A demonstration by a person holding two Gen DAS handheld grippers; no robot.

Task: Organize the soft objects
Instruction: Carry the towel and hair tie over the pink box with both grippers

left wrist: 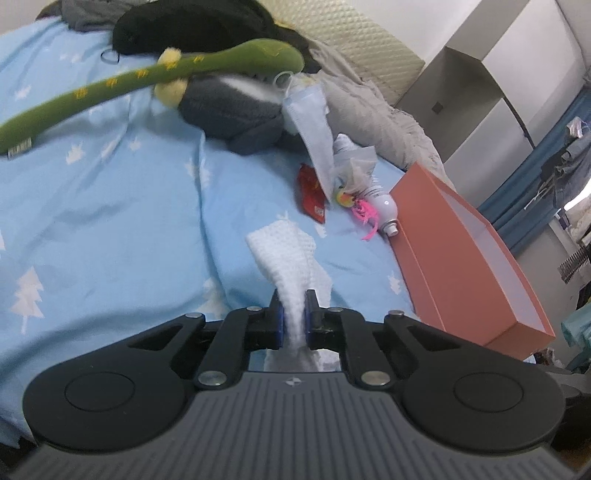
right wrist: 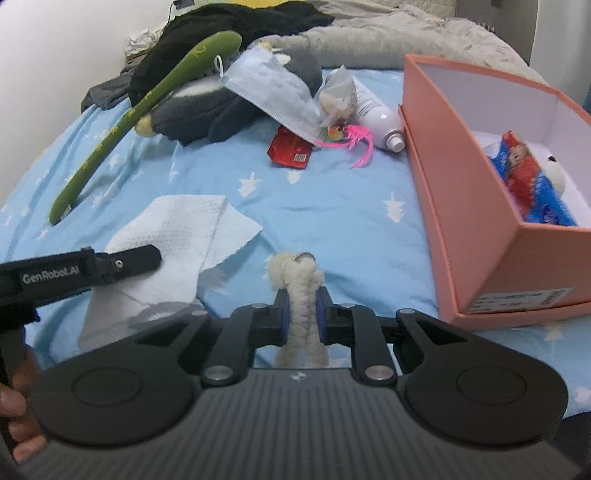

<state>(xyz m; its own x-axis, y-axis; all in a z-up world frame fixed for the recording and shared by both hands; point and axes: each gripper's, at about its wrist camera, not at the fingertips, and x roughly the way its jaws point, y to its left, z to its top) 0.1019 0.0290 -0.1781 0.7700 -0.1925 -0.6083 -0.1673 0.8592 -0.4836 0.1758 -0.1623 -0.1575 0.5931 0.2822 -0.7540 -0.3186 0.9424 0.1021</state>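
Note:
My left gripper point(left wrist: 294, 314) is shut on a white paper towel point(left wrist: 286, 254) and holds it just above the blue bed sheet point(left wrist: 110, 221); the towel also shows in the right wrist view point(right wrist: 177, 229), with the left gripper's finger on it. My right gripper point(right wrist: 300, 310) is shut on a cream fluffy toy point(right wrist: 297, 284), left of the open pink box point(right wrist: 480, 221). The box holds a red-and-blue packet point(right wrist: 524, 177) and a white plush point(right wrist: 557, 173). A green plush snake point(right wrist: 147, 107), a grey plush point(right wrist: 207, 107) and a blue face mask point(right wrist: 273, 88) lie at the far side.
A red packet point(right wrist: 291, 149), a pink feather toy point(right wrist: 354, 140) and a white bottle point(right wrist: 380, 122) lie left of the box. Black clothes point(right wrist: 229, 33) and a grey blanket point(right wrist: 388, 33) are piled at the head of the bed. White cabinets point(left wrist: 480, 74) stand right.

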